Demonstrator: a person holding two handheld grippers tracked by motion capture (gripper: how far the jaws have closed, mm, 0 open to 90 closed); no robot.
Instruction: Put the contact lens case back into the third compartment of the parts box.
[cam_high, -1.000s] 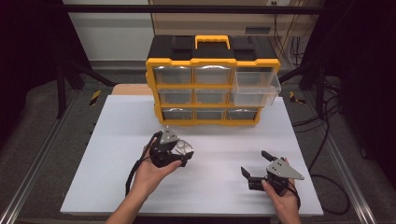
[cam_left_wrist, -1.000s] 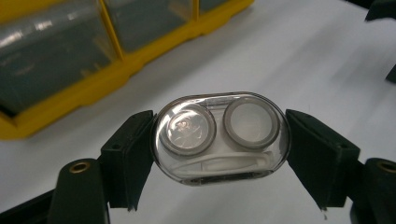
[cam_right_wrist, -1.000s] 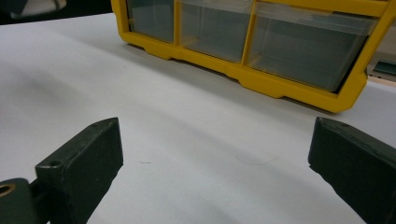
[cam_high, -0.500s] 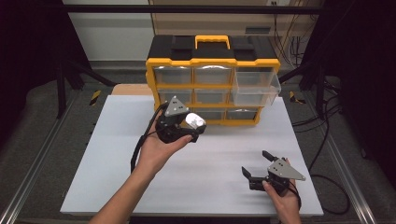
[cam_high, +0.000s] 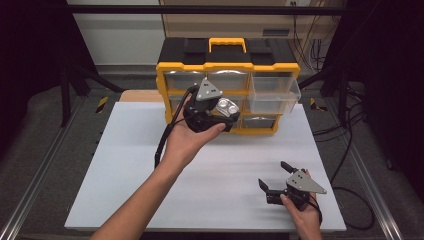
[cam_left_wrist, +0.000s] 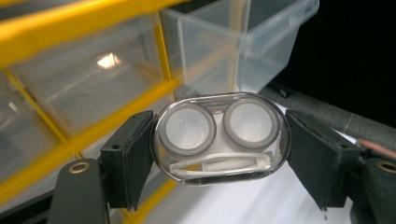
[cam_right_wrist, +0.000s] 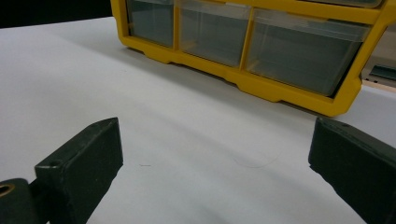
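Clear, oval contact-lens case (cam_left_wrist: 219, 138) — glossy plastic, two round wells — pinched in left gripper (cam_left_wrist: 219, 154); right gripper (cam_high: 278, 175) spread, near bench's front-right corner.

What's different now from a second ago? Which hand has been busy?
The left gripper, shut on a clear contact lens case, has gone up and forward from the white table toward the yellow drawer cabinet, nearing its pulled-out drawer. The case was already held. The right gripper stayed open, low at the near right; the drawer stayed out.

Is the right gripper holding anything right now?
No, the right gripper is open, with bare white table between its jaws.
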